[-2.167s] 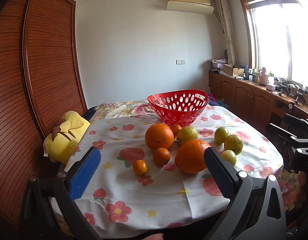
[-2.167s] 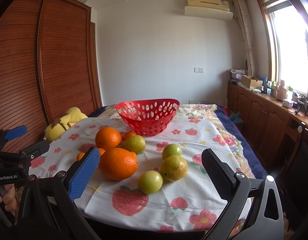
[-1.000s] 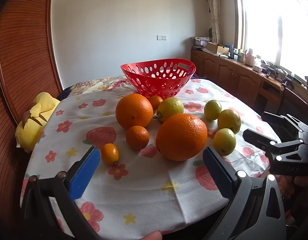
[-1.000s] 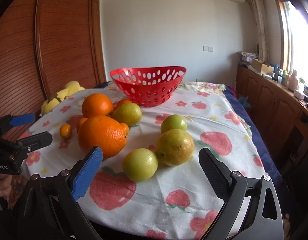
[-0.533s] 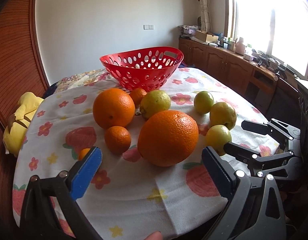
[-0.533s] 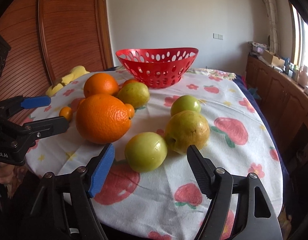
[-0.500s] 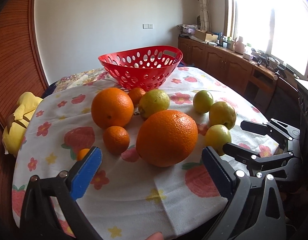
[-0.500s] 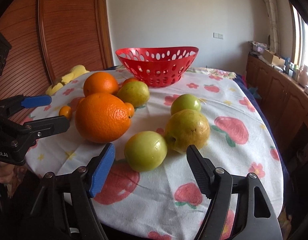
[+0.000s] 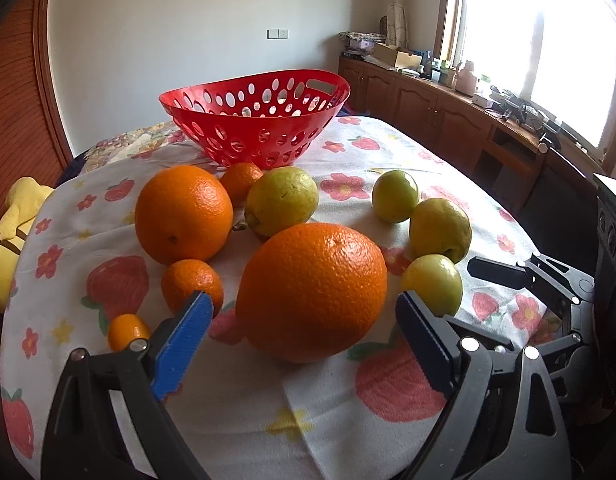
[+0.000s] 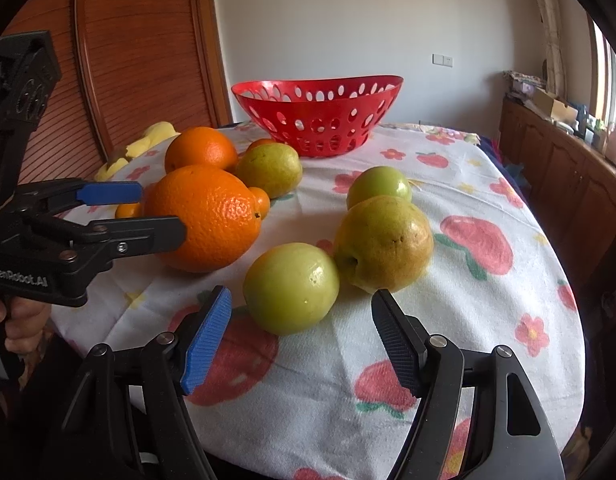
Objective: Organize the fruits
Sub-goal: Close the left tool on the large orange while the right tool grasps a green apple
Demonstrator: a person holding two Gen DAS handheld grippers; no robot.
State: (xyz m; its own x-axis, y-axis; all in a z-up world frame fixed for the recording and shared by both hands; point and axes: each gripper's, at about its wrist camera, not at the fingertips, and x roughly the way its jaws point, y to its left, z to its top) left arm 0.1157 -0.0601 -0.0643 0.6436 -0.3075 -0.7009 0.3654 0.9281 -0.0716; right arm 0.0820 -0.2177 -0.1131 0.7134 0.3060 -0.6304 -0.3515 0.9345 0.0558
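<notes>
The left gripper (image 9: 301, 320), jaws closing, frames the big orange (image 9: 312, 292) on the tablecloth (image 9: 267, 412) untouched; the right gripper (image 10: 299, 334) stands half-wide before a green fruit (image 10: 291, 288) (another orange (image 10: 259, 144) peeks half-hidden).

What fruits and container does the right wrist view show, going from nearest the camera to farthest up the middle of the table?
Green fruit → yellow-green pear-like fruit → small green fruit → red basket.

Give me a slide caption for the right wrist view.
Right tool open before a green fruit; red basket waits behind.
</notes>
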